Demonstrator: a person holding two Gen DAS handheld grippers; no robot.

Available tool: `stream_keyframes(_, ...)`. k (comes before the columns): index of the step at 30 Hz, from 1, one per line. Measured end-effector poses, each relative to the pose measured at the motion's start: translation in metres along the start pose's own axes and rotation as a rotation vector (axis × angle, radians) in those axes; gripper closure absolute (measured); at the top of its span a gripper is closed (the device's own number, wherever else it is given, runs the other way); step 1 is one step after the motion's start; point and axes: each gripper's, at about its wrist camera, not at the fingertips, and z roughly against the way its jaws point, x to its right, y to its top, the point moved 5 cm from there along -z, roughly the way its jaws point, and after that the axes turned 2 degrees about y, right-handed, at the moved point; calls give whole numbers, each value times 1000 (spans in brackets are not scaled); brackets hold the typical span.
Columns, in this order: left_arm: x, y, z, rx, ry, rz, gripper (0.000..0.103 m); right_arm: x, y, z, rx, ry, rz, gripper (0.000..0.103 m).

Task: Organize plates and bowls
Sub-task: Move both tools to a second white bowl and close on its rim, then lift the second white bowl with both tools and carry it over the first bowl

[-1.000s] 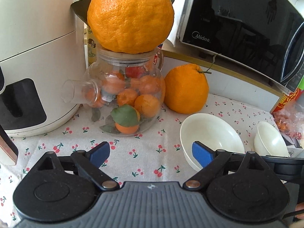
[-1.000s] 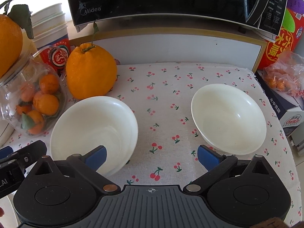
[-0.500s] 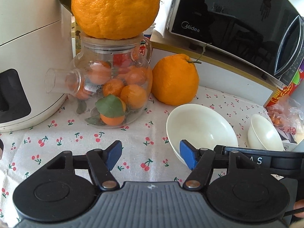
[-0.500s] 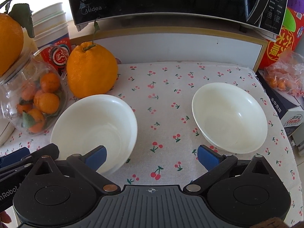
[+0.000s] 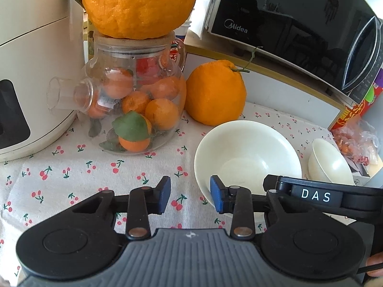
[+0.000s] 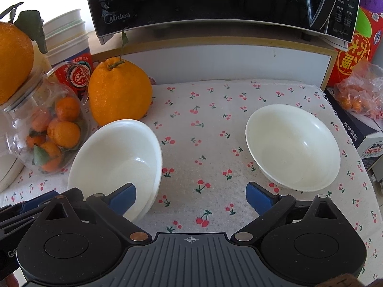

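Observation:
Two white bowls stand on the cherry-print cloth. The left bowl also shows in the left wrist view. The right bowl shows small at the right of the left wrist view. My left gripper is open but narrowed, its jaws straddling the left bowl's near-left rim, holding nothing. My right gripper is wide open and empty, low over the cloth between the bowls, its left finger over the left bowl's near rim.
A glass jar of small oranges with a big orange on top stands left. Another big orange sits behind the left bowl. A microwave is behind, a white appliance far left, snack bags and a box right.
My left gripper has moved right toward the left bowl and its jaws have closed partway, now around the bowl's rim. The right gripper has barely moved.

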Motion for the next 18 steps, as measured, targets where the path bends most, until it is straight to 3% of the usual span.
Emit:
stream_keyframes(4, 0, -2, -1, -10, -5, 3, 79, -3, 1, 2, 7, 10, 4, 17)
stream_keyframes(7, 1, -2, -2, -13, -16, 6, 82, -4, 1, 4, 10, 24, 7, 30)
stream_keyframes(12, 5, -1, -2, -9, -36, -4, 88, -8, 0, 5, 3, 70, 11, 66)
stream_keyframes(18, 7, 1, -4, -11, -48, -9, 91, -14, -1, 6, -8, 124, 11, 92)
